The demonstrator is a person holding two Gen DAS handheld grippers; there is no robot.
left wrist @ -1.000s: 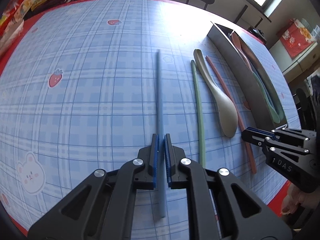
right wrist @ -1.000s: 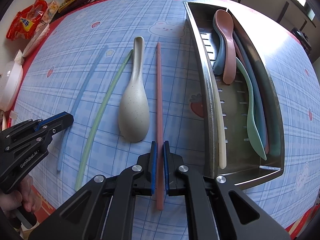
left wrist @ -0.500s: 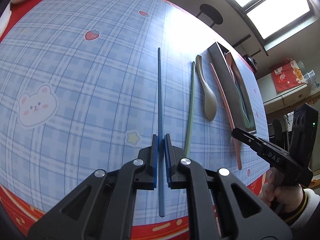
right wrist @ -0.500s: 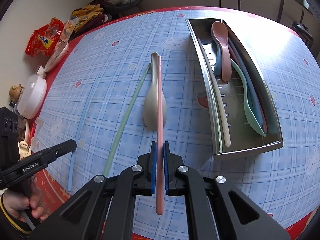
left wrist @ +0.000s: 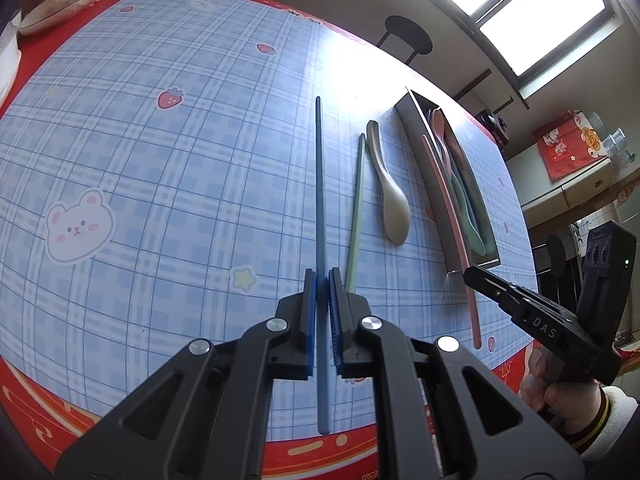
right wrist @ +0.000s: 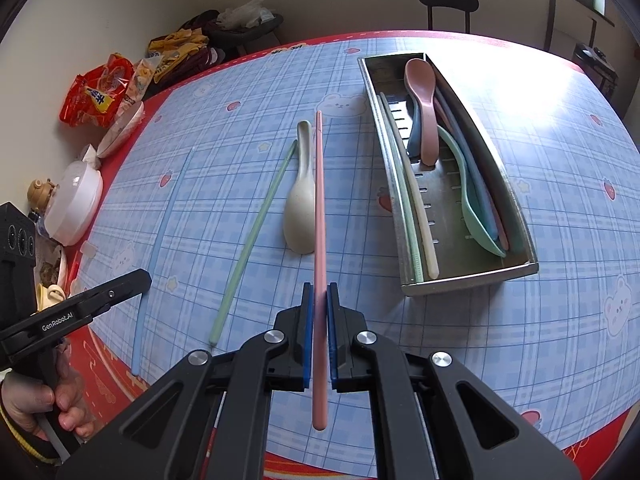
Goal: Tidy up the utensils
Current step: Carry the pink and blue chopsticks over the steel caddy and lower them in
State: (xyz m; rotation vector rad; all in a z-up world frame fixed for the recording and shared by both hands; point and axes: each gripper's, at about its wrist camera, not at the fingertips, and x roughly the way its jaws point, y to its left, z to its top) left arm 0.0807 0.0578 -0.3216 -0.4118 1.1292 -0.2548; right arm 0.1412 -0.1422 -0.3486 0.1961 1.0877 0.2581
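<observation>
Left gripper [left wrist: 322, 280]: we clamp the blue chopstick [left wrist: 319, 184].
Right gripper [right wrist: 319, 294]: we clamp the pink chopstick [right wrist: 319, 200].
Next: we carry both to the tray [right wrist: 516, 196], ahead-right.

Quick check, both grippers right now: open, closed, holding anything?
Left gripper: closed on the blue chopstick.
Right gripper: closed on the pink chopstick.

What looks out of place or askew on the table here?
Nothing spilled or damaged. A green chopstick and a beige spoon lie loose on the tablecloth, outside the metal tray. The spoon's handle nearly touches the chopstick's far end.
</observation>
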